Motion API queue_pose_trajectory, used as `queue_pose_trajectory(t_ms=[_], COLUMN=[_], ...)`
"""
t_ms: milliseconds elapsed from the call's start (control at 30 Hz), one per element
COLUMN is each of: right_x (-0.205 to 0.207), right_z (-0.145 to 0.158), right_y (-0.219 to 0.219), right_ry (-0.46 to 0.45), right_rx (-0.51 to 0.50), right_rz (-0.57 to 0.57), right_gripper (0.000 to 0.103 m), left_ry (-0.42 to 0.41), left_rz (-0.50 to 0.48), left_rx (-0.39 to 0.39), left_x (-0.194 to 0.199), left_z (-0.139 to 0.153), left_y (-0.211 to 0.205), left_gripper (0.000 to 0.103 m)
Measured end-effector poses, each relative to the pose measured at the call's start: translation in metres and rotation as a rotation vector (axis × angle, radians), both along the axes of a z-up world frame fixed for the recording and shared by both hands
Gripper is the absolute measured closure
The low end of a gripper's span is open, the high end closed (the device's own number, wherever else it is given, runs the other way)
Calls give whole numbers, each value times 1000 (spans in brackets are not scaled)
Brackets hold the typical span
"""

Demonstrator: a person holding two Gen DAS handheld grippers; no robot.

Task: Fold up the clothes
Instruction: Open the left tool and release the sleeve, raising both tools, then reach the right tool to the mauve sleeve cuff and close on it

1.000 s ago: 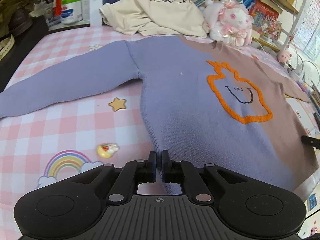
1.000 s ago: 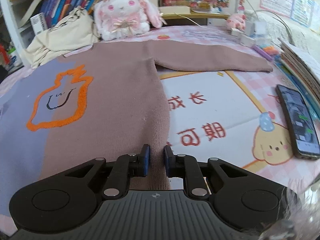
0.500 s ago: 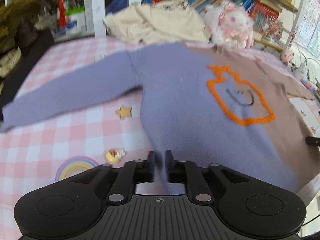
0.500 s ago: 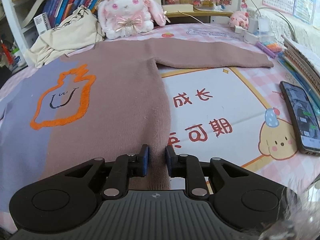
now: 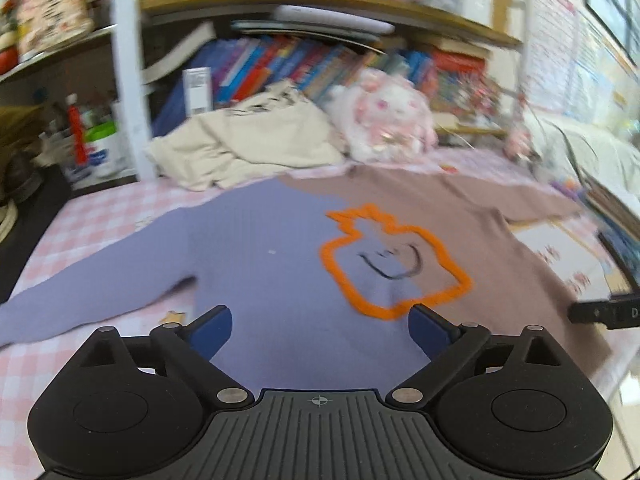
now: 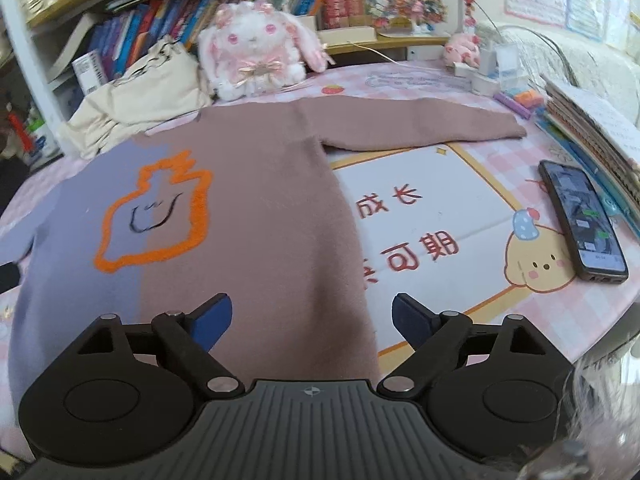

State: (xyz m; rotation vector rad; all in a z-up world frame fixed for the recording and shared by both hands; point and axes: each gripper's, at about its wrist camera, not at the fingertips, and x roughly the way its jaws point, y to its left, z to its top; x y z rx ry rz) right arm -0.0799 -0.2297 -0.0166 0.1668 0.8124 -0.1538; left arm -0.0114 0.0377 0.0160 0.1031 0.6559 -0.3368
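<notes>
The two-tone sweater (image 6: 256, 216) lies flat across the worktop (image 6: 520, 320), sleeves out toward nine and two o'clock, so the cream garment (image 6: 136, 108) or phone (image 6: 582, 224) may snag a folded sleeve, while both the left tool (image 5: 319, 330) and right tool (image 6: 311, 318) are opening, gripping nothing.

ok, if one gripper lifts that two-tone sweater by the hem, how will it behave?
Probably floppy: the sweater is a soft knit lying flat, so the hem would bunch and the rest drag. Its spread sleeves, like the brown sleeve, would likely trail. The fuzzy surface should grip rather than slip. Both the left gripper and right gripper are opening, nothing pinched.
</notes>
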Motion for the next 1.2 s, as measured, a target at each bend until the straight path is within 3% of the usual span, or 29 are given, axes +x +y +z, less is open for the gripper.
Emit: queue_pose_trajectory(t_ms=[233,667,1033,1200], right_x=[-5,-8,8,28], right_z=[6,-3,13,23], right_y=[11,-27,-102,-154], right_ry=[-23,20,-44,-92], right_rx=[-76,-44,-48,-4], right_rz=[42,-31,-5,-30], right_gripper=[12,12,12,12], left_ry=[-12,76,108,92], left_rz=[-73,-13,125,164], left_rx=[32,16,-31,1], left_x=[-9,8,22,26], left_z=[-2,-7,-1,2], left_y=[-18,-33,-85,-127], left_gripper=[2,2,2,2])
